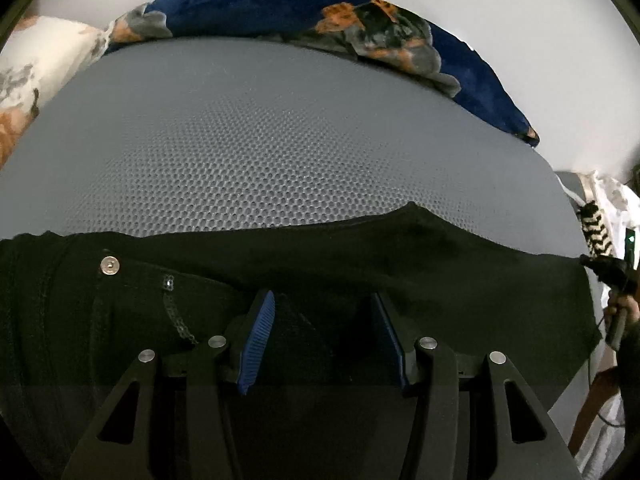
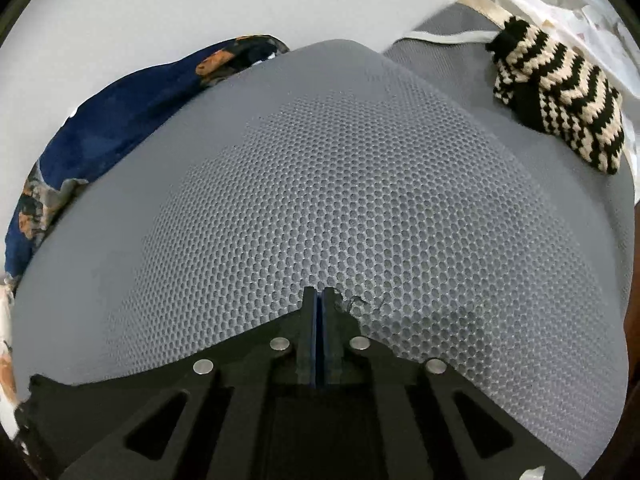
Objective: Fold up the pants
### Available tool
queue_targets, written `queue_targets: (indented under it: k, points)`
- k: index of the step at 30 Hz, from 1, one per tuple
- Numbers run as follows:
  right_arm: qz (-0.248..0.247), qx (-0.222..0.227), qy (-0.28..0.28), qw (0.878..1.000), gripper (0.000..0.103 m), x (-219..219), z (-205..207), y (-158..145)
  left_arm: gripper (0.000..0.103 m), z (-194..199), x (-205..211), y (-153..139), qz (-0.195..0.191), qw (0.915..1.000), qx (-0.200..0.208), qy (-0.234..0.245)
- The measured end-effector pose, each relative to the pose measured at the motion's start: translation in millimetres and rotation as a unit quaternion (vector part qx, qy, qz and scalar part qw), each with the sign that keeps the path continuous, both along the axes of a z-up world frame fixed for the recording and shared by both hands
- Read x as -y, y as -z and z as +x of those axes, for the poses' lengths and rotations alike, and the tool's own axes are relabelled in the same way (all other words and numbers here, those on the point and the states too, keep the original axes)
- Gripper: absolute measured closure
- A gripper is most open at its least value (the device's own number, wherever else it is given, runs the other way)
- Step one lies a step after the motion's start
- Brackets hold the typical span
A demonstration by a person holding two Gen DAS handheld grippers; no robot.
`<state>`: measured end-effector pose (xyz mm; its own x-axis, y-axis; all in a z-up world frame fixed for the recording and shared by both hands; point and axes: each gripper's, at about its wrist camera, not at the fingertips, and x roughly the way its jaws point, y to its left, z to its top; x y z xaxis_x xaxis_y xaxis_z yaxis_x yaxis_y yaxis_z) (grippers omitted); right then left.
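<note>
Much of the black pants (image 1: pixel 360 264) is lost in darkness; they lie across the near edge of the grey honeycomb mat (image 1: pixel 280 152), cut off at both sides, with only a metal snap (image 1: pixel 109 266) and some stitching readable. Above them the left gripper (image 1: pixel 324 328) stands about half open, its blue ribbed pads apart and pressing nothing. Closed tight, the right gripper (image 2: pixel 319 320) has its pads together at the pants' edge; whether cloth is pinched there I cannot tell. Behind the mat bunches a plush navy blanket (image 1: pixel 280 4). Off to the right lies a black-and-cream zigzag knit (image 2: pixel 560 108).
</note>
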<state>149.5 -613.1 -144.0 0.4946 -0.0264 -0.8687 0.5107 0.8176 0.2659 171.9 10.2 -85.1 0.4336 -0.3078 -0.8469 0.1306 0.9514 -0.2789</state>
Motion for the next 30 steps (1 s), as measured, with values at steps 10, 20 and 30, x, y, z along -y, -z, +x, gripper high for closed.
queue_targets:
  k: [10,20,30]
  points:
    - [-0.002,0.046,-0.048,0.998,0.078,-59.9,6.6,-66.3,0.052,-13.6,-22.7,-21.1,-0.012,0.9999,0.012,0.0]
    - [0.065,0.054,-0.342,0.936,0.078,-275.3,83.5,-100.0,0.052,-50.7,-93.3,-23.5,0.003,0.9981,0.01,-0.061]
    - [0.098,-0.003,-0.522,0.847,0.069,-443.3,109.8,-81.0,0.052,-63.2,-113.2,-1.1,0.004,0.9981,-0.005,-0.061]
